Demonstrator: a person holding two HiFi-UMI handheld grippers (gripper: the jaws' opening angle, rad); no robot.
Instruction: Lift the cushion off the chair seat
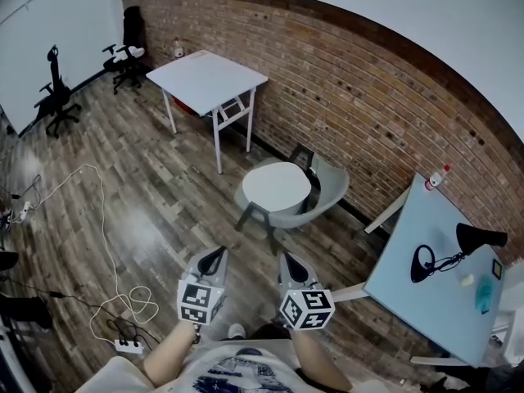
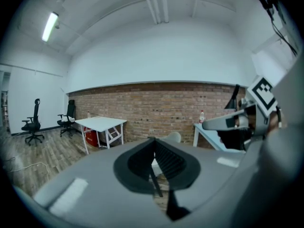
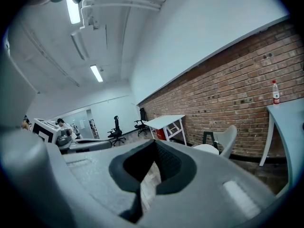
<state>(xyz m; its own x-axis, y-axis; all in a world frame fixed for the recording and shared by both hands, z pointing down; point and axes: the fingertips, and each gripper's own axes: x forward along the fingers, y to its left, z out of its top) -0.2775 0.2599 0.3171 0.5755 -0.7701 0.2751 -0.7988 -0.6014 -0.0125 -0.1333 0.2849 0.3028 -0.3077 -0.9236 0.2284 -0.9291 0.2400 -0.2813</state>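
The cushion [image 1: 277, 185], round and white, lies flat on the seat of the grey chair [image 1: 332, 188]. The chair stands on the wood floor [image 1: 147, 211] close to the brick wall [image 1: 360, 80]. Nothing touches the cushion. Both grippers sit low in the head view, well short of the chair, with bare floor between them and its legs.

The left gripper [image 1: 214, 257] has its fingers [image 2: 166, 158] pressed together with nothing between them. The right gripper [image 1: 289, 262] is the same, closed and empty. Both point nearly level toward the chair.

The cushion lies ahead of the pair and a little right of the line midway between them, so the right gripper looks slightly nearer. In the left gripper view the chair's back shows just above the fingertips, almost dead ahead. In the right gripper view the cushion sits off to the right of the fingers. Being round, it has no long axis to line up with, so any part of its edge should serve.

This looks like the approach. Both sets of fingers would have to open before either could take the near edge.
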